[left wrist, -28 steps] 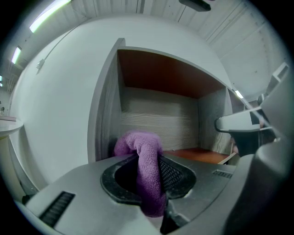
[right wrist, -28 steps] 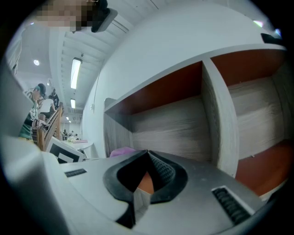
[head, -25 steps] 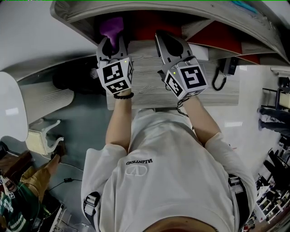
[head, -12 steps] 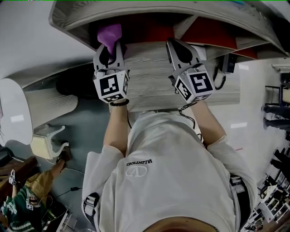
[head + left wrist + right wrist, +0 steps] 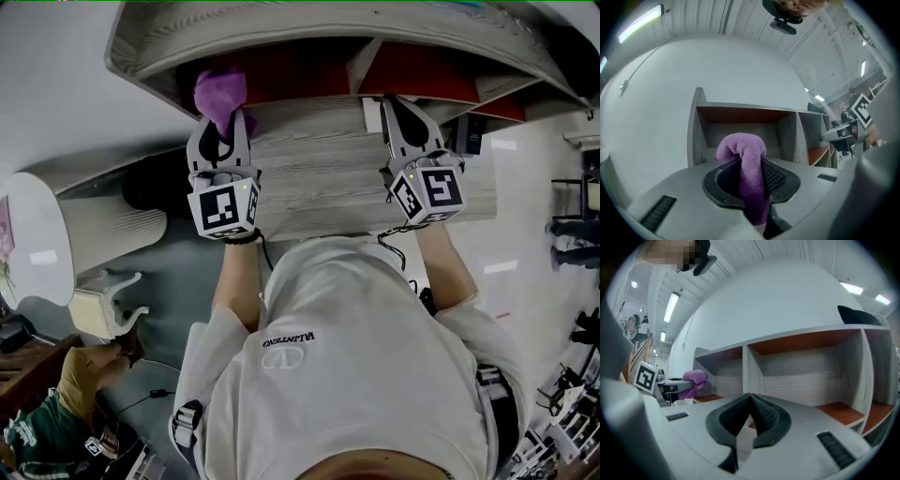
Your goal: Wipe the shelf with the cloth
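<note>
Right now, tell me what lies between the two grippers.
Only bare wood-grain surface separates the left gripper, shut on the purple cloth, from the right gripper; the head view shows it.

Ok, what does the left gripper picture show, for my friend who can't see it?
A purple cloth is pinched in the left gripper, whose jaws are shut on it, and it bunches up past their tips. Straight ahead stands a grey shelf with an open-fronted compartment.

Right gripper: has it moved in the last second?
Yes. The right gripper has slid rightward: in the head view its tip was left of the shelf divider and is now right of it.
</note>
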`<action>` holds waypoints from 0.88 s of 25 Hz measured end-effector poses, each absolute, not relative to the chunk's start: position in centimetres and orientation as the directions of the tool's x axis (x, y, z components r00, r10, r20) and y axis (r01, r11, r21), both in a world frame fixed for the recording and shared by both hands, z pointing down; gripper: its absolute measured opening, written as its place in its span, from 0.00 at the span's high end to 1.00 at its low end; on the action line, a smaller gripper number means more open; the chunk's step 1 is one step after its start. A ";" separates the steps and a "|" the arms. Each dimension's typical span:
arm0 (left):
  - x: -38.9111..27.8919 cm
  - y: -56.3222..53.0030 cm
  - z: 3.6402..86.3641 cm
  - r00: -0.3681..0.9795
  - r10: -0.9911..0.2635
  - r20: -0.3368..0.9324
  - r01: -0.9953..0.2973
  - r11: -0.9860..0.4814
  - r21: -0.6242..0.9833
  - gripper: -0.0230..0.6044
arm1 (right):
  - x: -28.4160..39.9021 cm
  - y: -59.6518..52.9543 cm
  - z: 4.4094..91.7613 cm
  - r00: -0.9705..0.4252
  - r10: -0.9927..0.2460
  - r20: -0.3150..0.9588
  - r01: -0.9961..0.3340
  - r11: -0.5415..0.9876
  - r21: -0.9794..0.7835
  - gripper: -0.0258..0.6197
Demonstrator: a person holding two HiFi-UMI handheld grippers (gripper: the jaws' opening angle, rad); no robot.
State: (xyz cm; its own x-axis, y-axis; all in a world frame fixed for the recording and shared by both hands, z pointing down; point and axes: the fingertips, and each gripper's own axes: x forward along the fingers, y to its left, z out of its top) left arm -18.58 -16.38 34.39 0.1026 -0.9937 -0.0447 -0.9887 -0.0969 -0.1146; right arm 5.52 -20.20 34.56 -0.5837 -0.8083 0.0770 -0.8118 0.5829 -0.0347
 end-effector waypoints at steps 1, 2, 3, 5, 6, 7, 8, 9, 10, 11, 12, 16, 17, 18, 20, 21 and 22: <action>-18.5 -16.2 34.2 0.105 -0.993 -0.045 -0.988 -0.099 -0.116 0.84 | 6.2 -20.3 34.5 -0.575 -0.815 0.076 -0.818 0.574 -0.035 0.96; -18.4 -16.0 34.1 0.109 -0.993 -0.046 -0.988 -0.103 -0.116 0.84 | 6.8 -20.3 34.5 -0.565 -0.822 0.074 -0.825 0.564 -0.037 0.96; -18.4 -15.9 34.0 0.114 -0.992 -0.048 -0.987 -0.108 -0.118 0.84 | 7.4 -20.4 34.4 -0.555 -0.828 0.073 -0.832 0.554 -0.039 0.96; -18.3 -15.6 33.7 0.122 -0.991 -0.050 -0.985 -0.115 -0.132 0.84 | 8.5 -20.4 34.3 -0.535 -0.842 0.068 -0.845 0.534 -0.043 0.96; -18.4 -15.4 33.5 0.126 -0.991 -0.053 -0.983 -0.118 -0.140 0.84 | 8.9 -20.3 34.2 -0.526 -0.848 0.064 -0.851 0.524 -0.043 0.96; -18.4 -15.2 33.2 0.129 -0.990 -0.058 -0.982 -0.120 -0.146 0.84 | 9.4 -20.3 34.1 -0.517 -0.854 0.061 -0.856 0.515 -0.042 0.96; -18.4 -15.0 32.9 0.132 -0.989 -0.064 -0.982 -0.121 -0.148 0.84 | 9.9 -20.2 34.0 -0.508 -0.859 0.058 -0.861 0.506 -0.040 0.96; -18.4 -14.8 32.5 0.134 -0.989 -0.071 -0.982 -0.122 -0.147 0.84 | 10.5 -20.2 33.9 -0.500 -0.864 0.054 -0.866 0.498 -0.038 0.96; -18.5 -14.8 32.2 0.134 -0.988 -0.076 -0.982 -0.122 -0.143 0.84 | 11.0 -20.3 33.8 -0.492 -0.869 0.051 -0.871 0.490 -0.039 0.96; -18.5 -14.8 32.0 0.133 -0.988 -0.081 -0.983 -0.121 -0.140 0.84 | 11.6 -20.3 33.8 -0.484 -0.874 0.047 -0.875 0.483 -0.042 0.96; -18.5 -14.8 31.9 0.132 -0.988 -0.085 -0.983 -0.119 -0.139 0.84 | 12.1 -20.4 33.7 -0.479 -0.876 0.044 -0.877 0.478 -0.045 0.96; -18.4 -14.4 31.7 0.126 -0.988 -0.086 -0.984 -0.114 -0.134 0.84 | 13.7 -20.5 33.5 -0.473 -0.880 0.042 -0.881 0.471 -0.043 0.96; -18.4 -14.2 31.7 0.122 -0.989 -0.084 -0.985 -0.111 -0.132 0.84 | 14.1 -20.5 33.4 -0.468 -0.883 0.041 -0.884 0.466 -0.044 0.96; -18.4 -14.1 31.8 0.118 -0.990 -0.083 -0.986 -0.107 -0.129 0.84 | 14.5 -20.5 33.4 -0.462 -0.886 0.040 -0.887 0.460 -0.046 0.96; -18.5 -13.9 32.1 0.109 -0.991 -0.080 -0.988 -0.099 -0.121 0.84 | 15.2 -20.5 33.4 -0.452 -0.891 0.040 -0.892 0.450 -0.051 0.96; -18.6 -13.8 32.2 0.106 -0.991 -0.078 -0.988 -0.096 -0.117 0.84 | 15.5 -20.5 33.4 -0.447 -0.894 0.041 -0.894 0.445 -0.053 0.96; -18.6 -13.8 32.4 0.103 -0.992 -0.076 -0.989 -0.094 -0.114 0.84 | 15.8 -20.5 33.4 -0.443 -0.896 0.041 -0.896 0.441 -0.055 0.96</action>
State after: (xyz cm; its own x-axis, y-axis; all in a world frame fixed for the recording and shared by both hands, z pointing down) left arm -18.60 -13.77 32.37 0.1026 -0.9918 -0.0757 -0.9891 -0.0936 -0.1141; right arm 15.77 -20.52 33.39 -0.4430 -0.8956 0.0406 -0.8960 0.4407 -0.0546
